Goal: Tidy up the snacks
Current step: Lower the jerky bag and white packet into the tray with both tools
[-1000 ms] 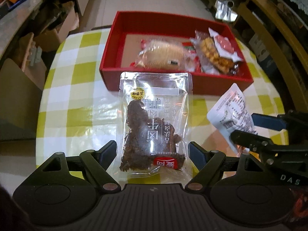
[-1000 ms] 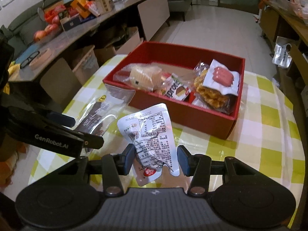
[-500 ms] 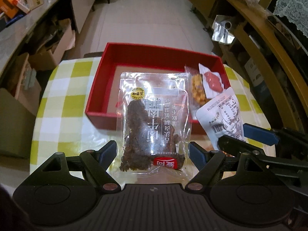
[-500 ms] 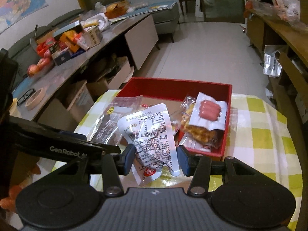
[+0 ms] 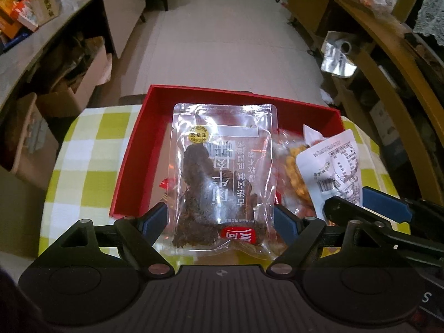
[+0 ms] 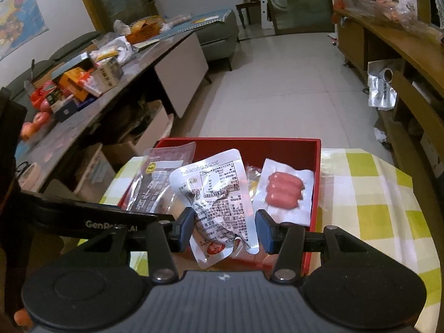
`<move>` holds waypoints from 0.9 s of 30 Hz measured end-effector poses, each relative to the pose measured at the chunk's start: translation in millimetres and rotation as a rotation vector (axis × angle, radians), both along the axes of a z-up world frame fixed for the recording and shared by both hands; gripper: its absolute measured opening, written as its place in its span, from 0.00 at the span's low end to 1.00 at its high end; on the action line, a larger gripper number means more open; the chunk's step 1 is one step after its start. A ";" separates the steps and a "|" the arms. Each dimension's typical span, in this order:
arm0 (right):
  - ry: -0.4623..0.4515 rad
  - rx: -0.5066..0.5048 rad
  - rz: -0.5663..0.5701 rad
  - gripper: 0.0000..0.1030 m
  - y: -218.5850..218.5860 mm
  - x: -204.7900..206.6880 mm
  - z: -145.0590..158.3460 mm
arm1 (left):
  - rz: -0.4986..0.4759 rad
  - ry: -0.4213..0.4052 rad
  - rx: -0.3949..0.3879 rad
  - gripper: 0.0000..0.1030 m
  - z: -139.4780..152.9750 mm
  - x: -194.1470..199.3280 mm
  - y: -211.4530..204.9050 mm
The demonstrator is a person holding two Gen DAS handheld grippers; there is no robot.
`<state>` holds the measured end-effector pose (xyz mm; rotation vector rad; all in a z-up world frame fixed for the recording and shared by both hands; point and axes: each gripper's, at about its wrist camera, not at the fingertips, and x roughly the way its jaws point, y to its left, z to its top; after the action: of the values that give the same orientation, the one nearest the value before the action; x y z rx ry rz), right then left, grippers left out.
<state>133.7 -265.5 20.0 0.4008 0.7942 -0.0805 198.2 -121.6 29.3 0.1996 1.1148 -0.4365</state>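
My left gripper (image 5: 222, 222) is shut on a clear packet of dark dried meat (image 5: 222, 172) and holds it over the red box (image 5: 130, 161). My right gripper (image 6: 223, 229) is shut on a white foil snack packet (image 6: 219, 194), also held above the box (image 6: 316, 172). The white packet shows at the right in the left wrist view (image 5: 333, 166). In the box lie a sausage pack (image 6: 285, 191) and a bag of golden fried snacks (image 5: 294, 172).
The box sits on a round table with a yellow-and-white checked cloth (image 6: 374, 194). A cluttered long counter (image 6: 83, 83) and cardboard boxes (image 5: 69, 88) stand to the left. A wooden shelf (image 6: 402, 69) runs along the right.
Both grippers have risen and moved forward with their packets, from in front of the box to above it. Both grips are unchanged.
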 end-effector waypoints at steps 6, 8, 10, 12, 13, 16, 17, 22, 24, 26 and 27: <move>0.016 0.010 -0.024 0.53 -12.8 22.1 -19.3 | 0.027 0.006 0.022 0.84 -16.9 22.1 -13.0; 0.030 0.009 -0.024 0.53 -13.8 26.9 -26.9 | 0.033 0.023 0.034 0.84 -25.9 28.1 -15.4; 0.044 0.002 -0.019 0.54 -13.5 30.5 -33.5 | 0.037 0.018 0.065 0.85 -32.5 30.2 -18.4; 0.055 -0.002 -0.013 0.54 -12.9 32.5 -35.9 | 0.040 0.009 0.094 0.86 -36.0 30.0 -20.3; 0.053 -0.011 -0.016 0.54 -12.4 32.4 -35.5 | 0.039 0.009 0.100 0.86 -36.6 29.8 -20.5; 0.056 -0.043 -0.020 0.54 -10.0 31.3 -32.7 | 0.041 0.017 0.102 0.87 -36.4 28.8 -19.8; 0.058 -0.050 -0.023 0.55 -9.5 31.4 -32.3 | 0.042 0.015 0.107 0.87 -36.2 28.1 -20.1; 0.068 -0.055 -0.026 0.56 -9.1 32.1 -33.1 | 0.038 -0.025 0.149 0.89 -32.2 24.6 -23.0; 0.071 -0.060 -0.031 0.57 -9.5 31.8 -32.5 | 0.042 -0.023 0.150 0.89 -30.2 24.1 -21.2; 0.068 -0.065 -0.034 0.57 -8.4 30.4 -30.5 | 0.045 -0.017 0.139 0.89 -28.4 22.8 -18.2; 0.069 -0.070 -0.033 0.58 -7.2 30.1 -29.0 | 0.044 -0.017 0.139 0.89 -27.4 21.7 -17.2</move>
<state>163.8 -272.7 -9.1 0.3468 0.8500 -0.1532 219.9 -138.8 1.9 0.2993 1.1312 -0.3178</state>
